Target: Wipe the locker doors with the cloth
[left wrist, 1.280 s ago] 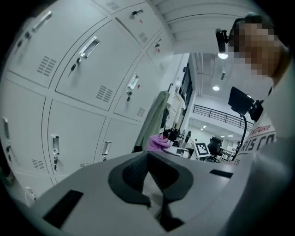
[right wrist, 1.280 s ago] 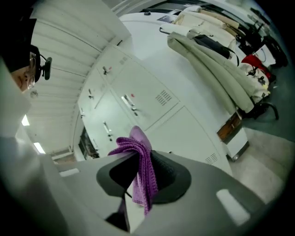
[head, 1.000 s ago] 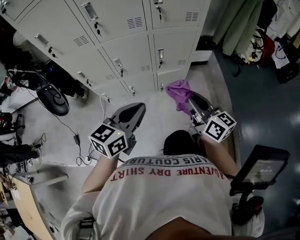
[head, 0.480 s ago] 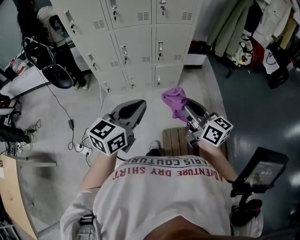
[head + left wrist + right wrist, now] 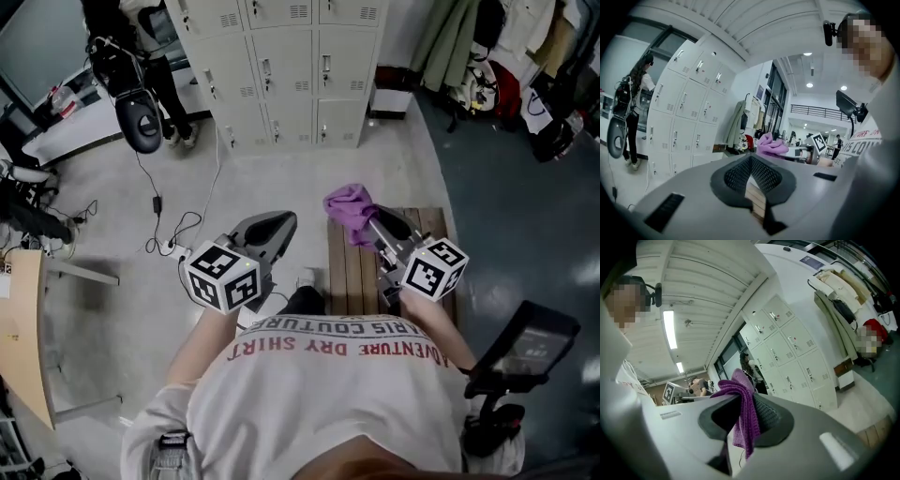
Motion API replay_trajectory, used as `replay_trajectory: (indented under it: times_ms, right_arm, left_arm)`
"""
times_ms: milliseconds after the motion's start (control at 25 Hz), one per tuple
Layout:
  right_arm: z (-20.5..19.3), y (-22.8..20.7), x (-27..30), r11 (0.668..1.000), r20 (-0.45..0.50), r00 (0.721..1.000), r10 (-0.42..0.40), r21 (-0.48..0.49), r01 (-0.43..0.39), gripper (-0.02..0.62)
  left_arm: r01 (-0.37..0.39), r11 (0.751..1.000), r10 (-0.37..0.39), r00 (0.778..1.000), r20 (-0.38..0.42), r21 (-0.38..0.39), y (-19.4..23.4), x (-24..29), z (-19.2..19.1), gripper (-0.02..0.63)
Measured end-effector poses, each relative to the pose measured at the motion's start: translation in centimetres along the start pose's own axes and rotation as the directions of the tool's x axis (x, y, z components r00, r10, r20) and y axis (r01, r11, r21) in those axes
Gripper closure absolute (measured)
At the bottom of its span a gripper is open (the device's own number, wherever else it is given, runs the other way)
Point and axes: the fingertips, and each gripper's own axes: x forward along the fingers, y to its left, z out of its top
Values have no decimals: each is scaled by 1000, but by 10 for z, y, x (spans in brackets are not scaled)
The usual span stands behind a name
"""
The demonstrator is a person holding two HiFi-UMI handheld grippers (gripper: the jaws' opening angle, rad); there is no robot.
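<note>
The pale grey lockers [image 5: 281, 66] stand at the far top of the head view, well away from both grippers. My right gripper [image 5: 373, 221] is shut on a purple cloth [image 5: 349, 206], which bunches over its tip; in the right gripper view the cloth [image 5: 743, 404] hangs down between the jaws, with the lockers [image 5: 797, 352] behind it. My left gripper [image 5: 275, 227] is held level beside the right one, its jaws together with nothing in them. The left gripper view shows the lockers [image 5: 684, 108] to the left and the cloth [image 5: 771, 144] to the right.
A slatted wooden bench [image 5: 352, 272] lies on the floor under the right gripper. A person [image 5: 635, 93] stands left of the lockers beside a black chair [image 5: 141, 117]. Cables [image 5: 178, 234] trail over the floor at left. Coats and bags [image 5: 487, 56] hang at the right.
The lockers have drawn away to the top of the view as I backed off. The wooden bench has come into view below. Both grippers keep their hold and pose.
</note>
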Motion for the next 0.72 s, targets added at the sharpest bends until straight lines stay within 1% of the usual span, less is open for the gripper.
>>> replay_trajectory:
  times_ms: [120,240,520,720]
  right_arm:
    - [-19,40,-30,999,-2,1000,24,-33,-24,528]
    - [-27,70,-47,998,-8,1000,28,-49,-29,528]
    - [-25,135,-54,998,-22,1000,14,-59,-16,528]
    - [-56,202,-45,997,-17,1000,8,-76,-10,528]
  left_arm:
    - [8,1000,-8,1000,2,26,-37,-32,-20,604]
    - [15,999,-15,1000,4,44,-60,-56,-23,604]
    - [25,998,-26,1000,18,50,-81,-113,-6,604]
    - [43,998,-45,999,20,56,-83,-182,-21,604]
